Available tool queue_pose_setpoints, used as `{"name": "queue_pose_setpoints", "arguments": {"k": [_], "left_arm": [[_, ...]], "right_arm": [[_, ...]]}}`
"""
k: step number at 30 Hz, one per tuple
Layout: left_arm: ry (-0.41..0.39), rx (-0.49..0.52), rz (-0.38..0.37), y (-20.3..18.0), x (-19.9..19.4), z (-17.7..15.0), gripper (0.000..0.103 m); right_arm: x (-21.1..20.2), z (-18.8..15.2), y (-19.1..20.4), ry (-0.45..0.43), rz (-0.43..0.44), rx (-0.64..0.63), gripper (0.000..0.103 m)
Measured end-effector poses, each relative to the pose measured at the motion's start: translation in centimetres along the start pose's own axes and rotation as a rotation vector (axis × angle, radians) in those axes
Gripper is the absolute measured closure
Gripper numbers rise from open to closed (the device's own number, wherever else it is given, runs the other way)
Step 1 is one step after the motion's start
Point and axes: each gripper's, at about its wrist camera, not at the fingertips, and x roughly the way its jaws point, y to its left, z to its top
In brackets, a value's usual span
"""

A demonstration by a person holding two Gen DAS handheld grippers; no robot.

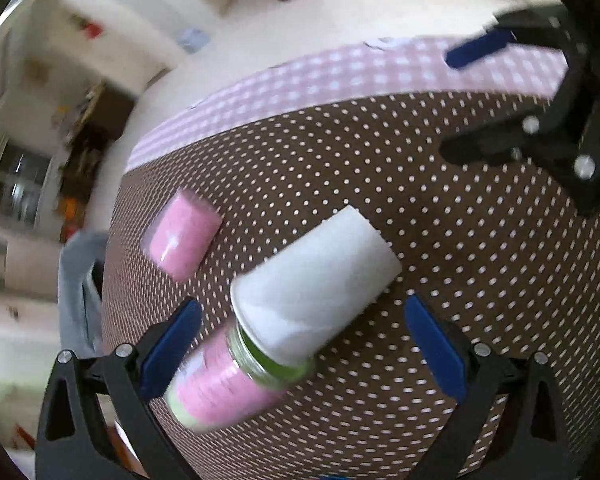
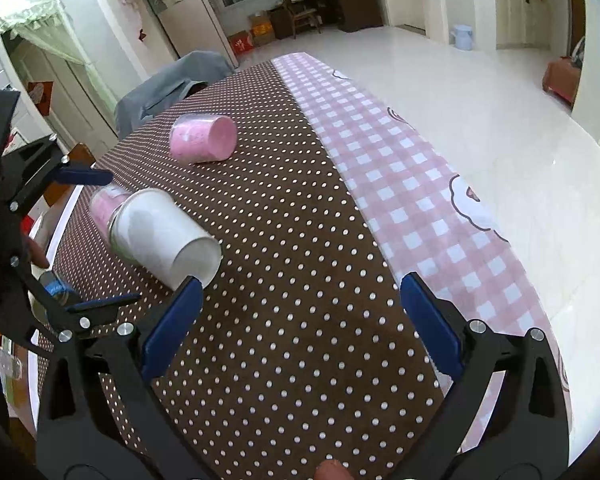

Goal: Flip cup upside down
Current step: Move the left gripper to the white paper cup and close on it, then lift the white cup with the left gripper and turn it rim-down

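A white cup (image 1: pixel 316 284) stands upside down on the brown dotted tablecloth (image 1: pixel 420 240), stacked over a pink cup with a green rim (image 1: pixel 220 384). My left gripper (image 1: pixel 304 344) is open, its blue fingers on either side of the stack and not touching it. The stack also shows in the right wrist view (image 2: pixel 160 236), with the left gripper (image 2: pixel 88 240) around it. A single pink cup (image 1: pixel 182 236) stands upside down farther off; it also shows in the right wrist view (image 2: pixel 204 138). My right gripper (image 2: pixel 300 316) is open and empty above the cloth.
A pink checked cloth (image 2: pixel 400 168) covers the table's far strip by its edge. A chair draped in grey fabric (image 2: pixel 172 84) stands at the table's end. Tiled floor (image 2: pixel 480 92) lies beyond. The right gripper shows at the left wrist view's top right (image 1: pixel 460 100).
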Motion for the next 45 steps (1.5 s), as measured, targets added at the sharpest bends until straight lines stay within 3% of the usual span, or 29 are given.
{"name": "queue_pose_setpoints", "arguments": {"k": [8, 13, 18, 21, 30, 35, 45], "left_arm": [[0.072, 0.207, -0.106, -0.2, 4.7, 1.5, 0.004], [0.088, 0.192, -0.187, -0.3, 6.5, 2.6, 0.004], [0.093, 0.031, -0.239, 1.5, 7.5, 3.7, 0.031], [0.109, -0.076, -0.254, 2.6, 8.6, 4.5, 0.040], [0.095, -0.251, -0.272, 1.4, 8.2, 5.6, 0.043], [0.077, -0.336, -0.285, -0.5, 5.4, 4.7, 0.043], [0.031, -0.566, -0.244, -4.3, -2.0, -2.5, 0.045]], "right_arm": [[1.7, 1.2, -0.7, 0.030, -0.010, 0.030, 0.006], [2.5, 0.9, -1.4, 0.047, -0.016, 0.047, 0.006], [1.8, 0.5, -2.0, 0.037, -0.015, 0.064, 0.006], [1.0, 0.3, -2.4, 0.022, -0.013, 0.078, 0.006], [-2.5, -1.7, -4.2, -0.021, -0.025, 0.120, 0.006], [-3.5, -2.6, -4.5, -0.030, -0.024, 0.130, 0.006], [-5.8, -5.3, -2.3, -0.047, 0.033, 0.084, 0.006]]}}
